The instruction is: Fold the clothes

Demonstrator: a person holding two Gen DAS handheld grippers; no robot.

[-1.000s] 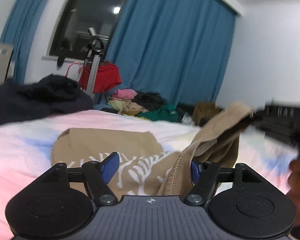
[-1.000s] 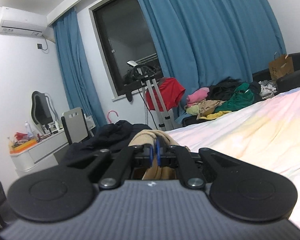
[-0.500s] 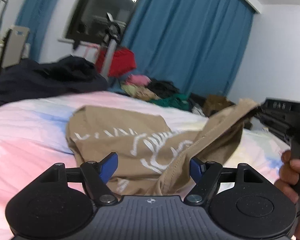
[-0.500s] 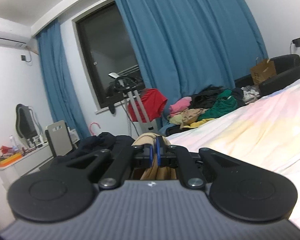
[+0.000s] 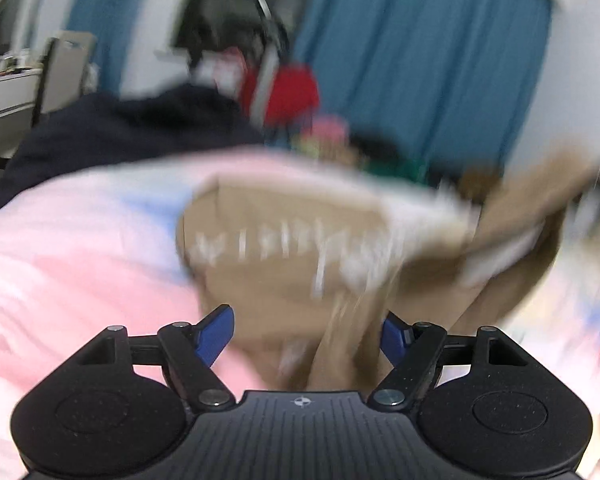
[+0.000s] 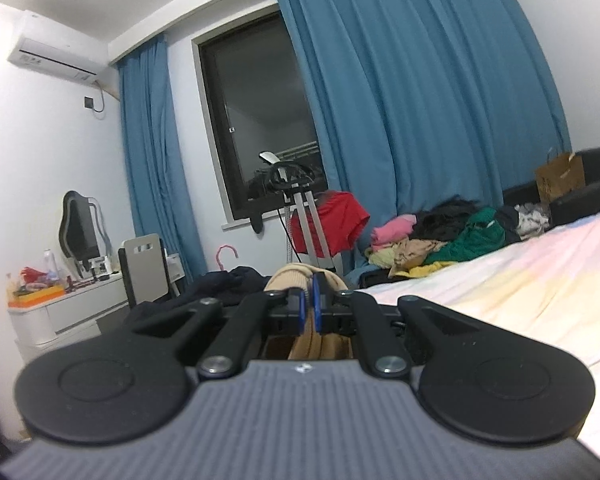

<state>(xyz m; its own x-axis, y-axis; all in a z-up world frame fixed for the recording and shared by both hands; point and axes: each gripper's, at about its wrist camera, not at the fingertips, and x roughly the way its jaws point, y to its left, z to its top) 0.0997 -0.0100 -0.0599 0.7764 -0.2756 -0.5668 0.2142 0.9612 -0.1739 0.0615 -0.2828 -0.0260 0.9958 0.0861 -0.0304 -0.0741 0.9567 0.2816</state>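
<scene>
Two black grippers with blue finger pads are at work over a tan cotton T-shirt with white printed lettering (image 5: 292,248), which lies spread on the pink, white and pale-blue bedsheet (image 5: 72,248) of a bed. The left gripper (image 5: 308,332) has its fingers spread wide apart, a bunched fold of the shirt rising between them; the blur makes it hard to say whether either pad touches the cloth. On the right side of the left wrist view, one edge of the shirt is lifted off the sheet, up toward the right. The right gripper (image 6: 309,307) has its fingers pressed together on a ribbed tan hem of the shirt (image 6: 300,276), which humps up over the pads and hangs down beneath them. Far behind, blue curtains (image 6: 420,112) frame a dark window (image 6: 260,120). A heap of mixed coloured clothes (image 6: 440,240) lies at the far side, and a dark navy garment (image 5: 120,132) is piled at the bed's far left.
</scene>
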